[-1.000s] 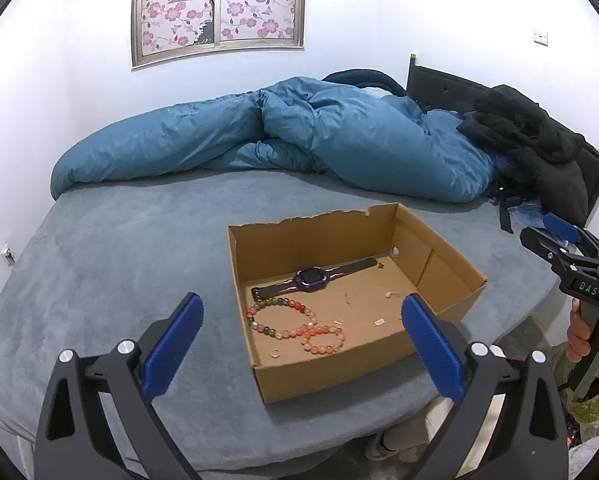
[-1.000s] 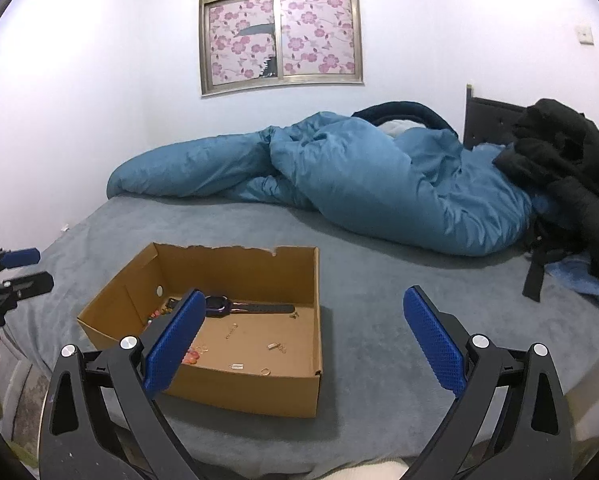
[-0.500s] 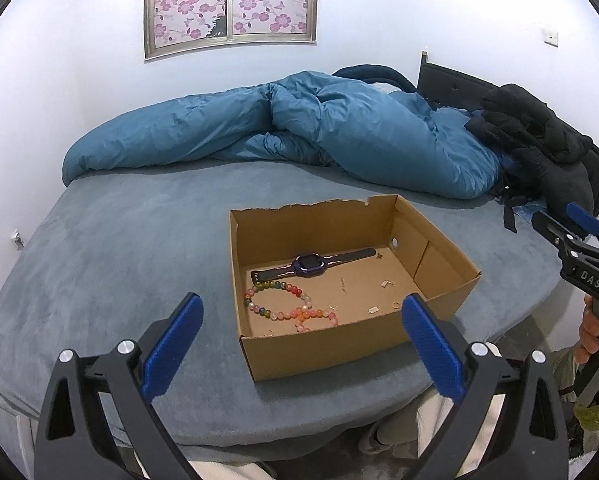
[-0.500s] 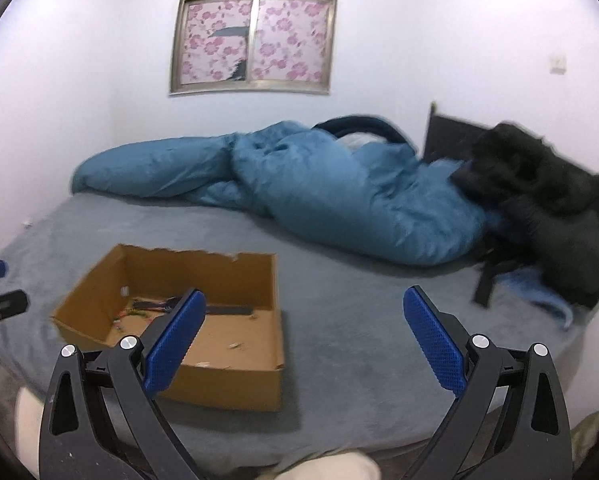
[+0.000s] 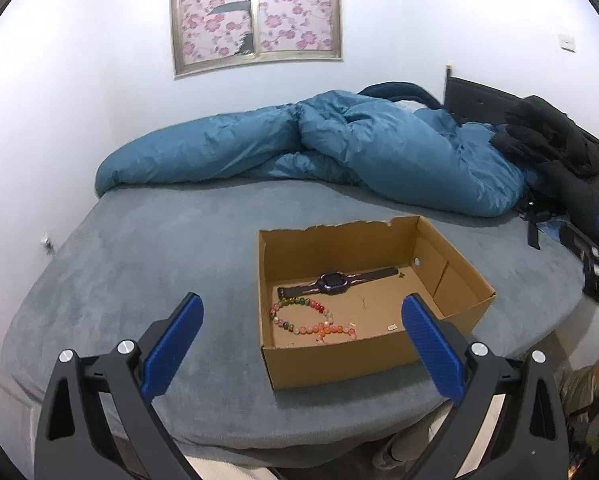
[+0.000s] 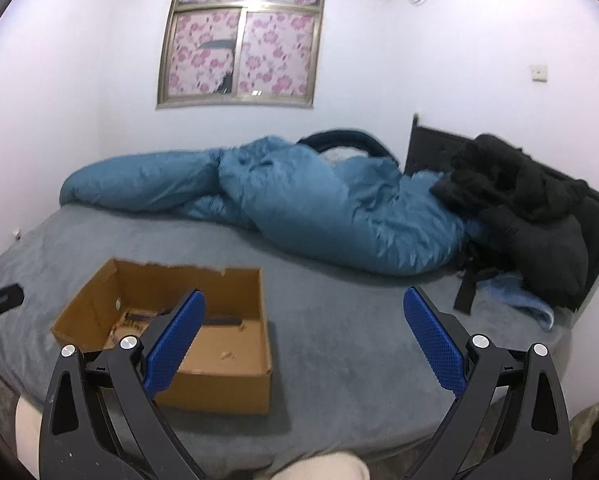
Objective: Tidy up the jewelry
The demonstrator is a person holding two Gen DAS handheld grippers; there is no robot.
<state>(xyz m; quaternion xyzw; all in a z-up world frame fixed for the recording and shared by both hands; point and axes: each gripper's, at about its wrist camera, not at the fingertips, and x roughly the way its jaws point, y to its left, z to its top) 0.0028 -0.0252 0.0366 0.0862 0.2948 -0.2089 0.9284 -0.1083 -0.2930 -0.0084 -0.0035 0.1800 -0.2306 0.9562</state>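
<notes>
An open cardboard box (image 5: 451, 332) sits on the grey bed near its front edge. Inside lie a dark purple watch (image 5: 333, 282) and a string of coloured beads (image 5: 307, 318), with small bits scattered on the floor of the box. My left gripper (image 5: 299, 340) is open, held back from the box and above the bed edge. My right gripper (image 6: 303, 338) is open too, to the right of the box (image 6: 227, 384), nothing between its fingers. In the right wrist view the watch and beads are partly hidden behind the left finger (image 6: 175, 336).
A rumpled blue duvet (image 5: 339, 152) lies across the back of the bed (image 5: 159, 248). Black clothing (image 6: 531, 216) is piled at the right by a dark headboard (image 6: 427, 140). A flowered window (image 6: 241, 36) is on the far wall. Bare grey bed surrounds the box.
Both grippers have pulled back and tilted up, so the box looks smaller and lower. The right gripper swung rightward. Both stay open; watch and beads have not moved.
</notes>
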